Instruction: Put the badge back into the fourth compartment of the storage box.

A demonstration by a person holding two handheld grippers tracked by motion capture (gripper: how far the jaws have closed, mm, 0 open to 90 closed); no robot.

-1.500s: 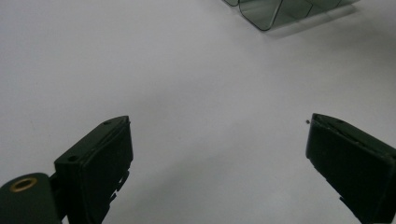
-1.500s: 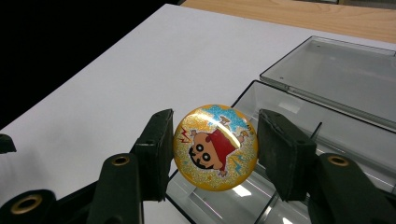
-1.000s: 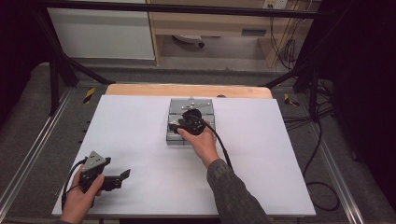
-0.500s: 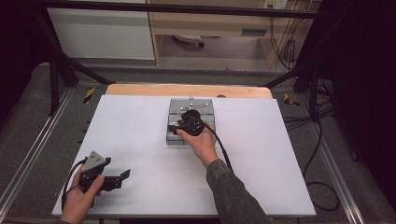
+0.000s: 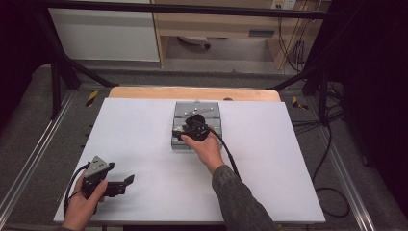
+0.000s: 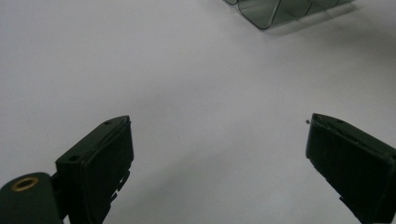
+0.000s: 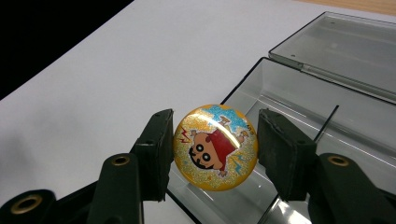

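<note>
near the table's [image 5: 144, 139] front left corner, the left gripper [image 5: 126, 181] lies low, its fingers [image 6: 100, 163] spread wide over bare white surface with nothing between them. at the table's middle toward the far edge, the right gripper [image 5: 185, 129] sits over the open clear case [image 5: 199, 109]; its own view reveals a glittery round cartoon badge [image 7: 215, 147] clamped between its fingers [image 7: 156, 149], above the case's near corner

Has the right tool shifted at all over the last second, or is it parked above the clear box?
No. The right tool sits at the same spot over the clear box on the white table as before, shut on the round badge.
</note>
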